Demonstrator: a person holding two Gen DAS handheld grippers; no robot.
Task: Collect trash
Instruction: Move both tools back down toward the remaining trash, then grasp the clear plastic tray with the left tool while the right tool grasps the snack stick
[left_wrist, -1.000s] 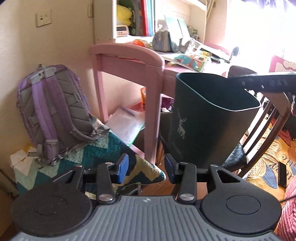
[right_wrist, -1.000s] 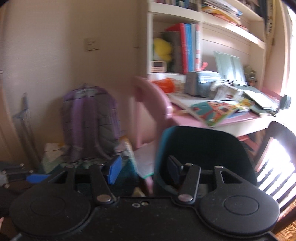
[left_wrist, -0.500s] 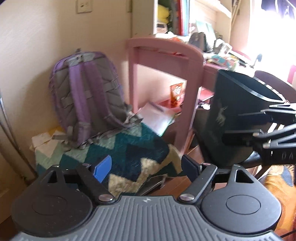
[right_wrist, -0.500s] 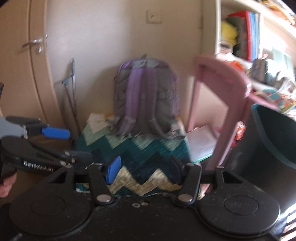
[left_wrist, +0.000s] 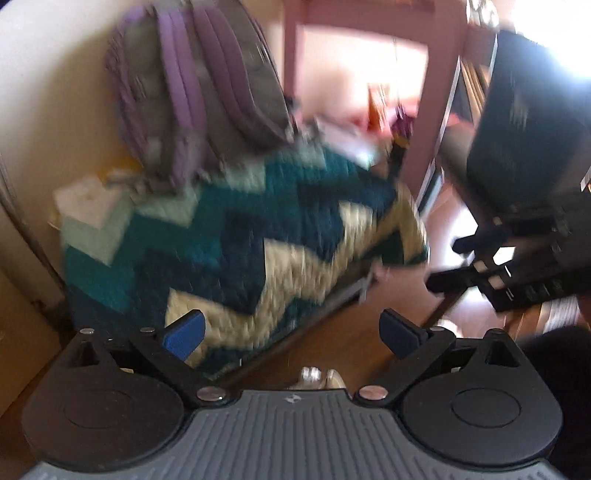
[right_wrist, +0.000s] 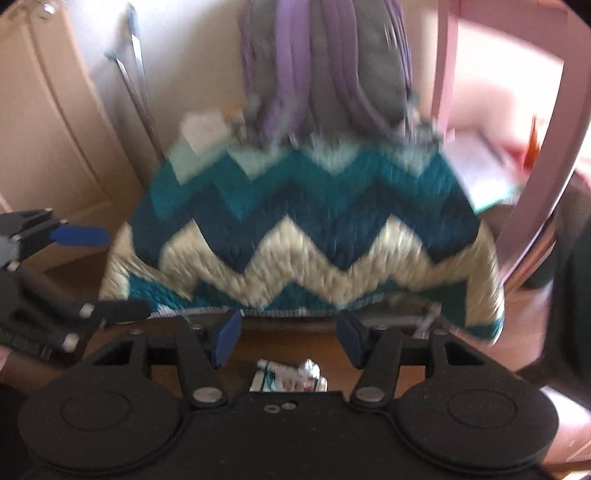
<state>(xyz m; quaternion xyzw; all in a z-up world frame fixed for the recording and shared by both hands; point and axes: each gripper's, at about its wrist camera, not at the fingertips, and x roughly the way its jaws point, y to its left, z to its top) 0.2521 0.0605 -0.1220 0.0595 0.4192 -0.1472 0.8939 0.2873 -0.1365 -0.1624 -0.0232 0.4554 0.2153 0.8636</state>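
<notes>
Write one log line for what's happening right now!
left gripper: open, empty | right gripper: open, empty | wrapper: on floor below right gripper | bin: right of quilt

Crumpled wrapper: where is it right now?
Right wrist view, bottom centre: the crumpled wrapper lies on the wood floor just below the right gripper, in front of the zigzag quilt.
</notes>
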